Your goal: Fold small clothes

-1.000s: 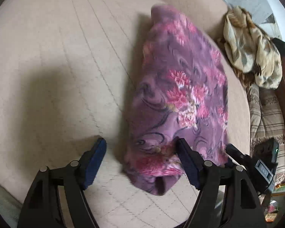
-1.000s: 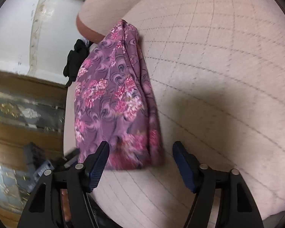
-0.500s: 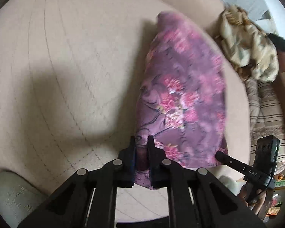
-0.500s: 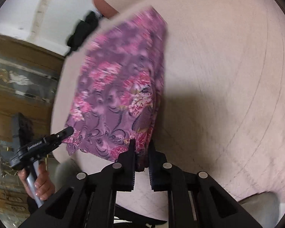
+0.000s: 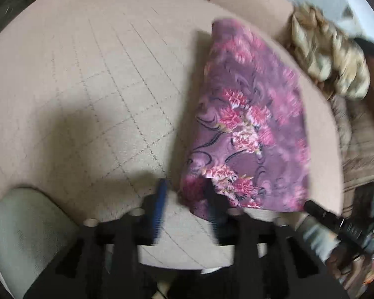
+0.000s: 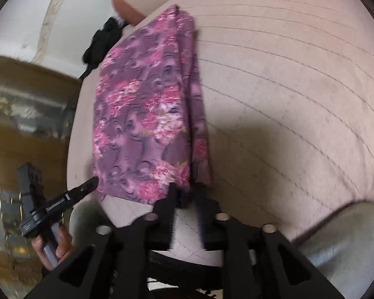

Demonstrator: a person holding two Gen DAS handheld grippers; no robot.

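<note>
The purple floral garment lay lengthwise on the quilted beige cushion, along the cushion's side nearest the heap of cream and tan clothing. It appeared already doubled over, with layered edges visible along one long side in the right wrist view, so the fold was judged partly done.

The left gripper stood with its jaws parted at the garment's near corner. One finger overlapped the cloth's edge and the other sat over bare cushion; blur prevented any finding on whether cloth was pinched, but the gap suggested it was not.

The right gripper was at the same near hem, further along it. Its jaws were narrowly parted with a dark fold of fabric between them. Whether they bore on that fabric could not be determined from the blurred frame.

Both grippers were set at the two corners of one short edge. That placement was judged consistent with handling the hem as a straight line, so the cloth would travel evenly rather than twist.

A grey padded object sat at the cushion's near rim.
</note>
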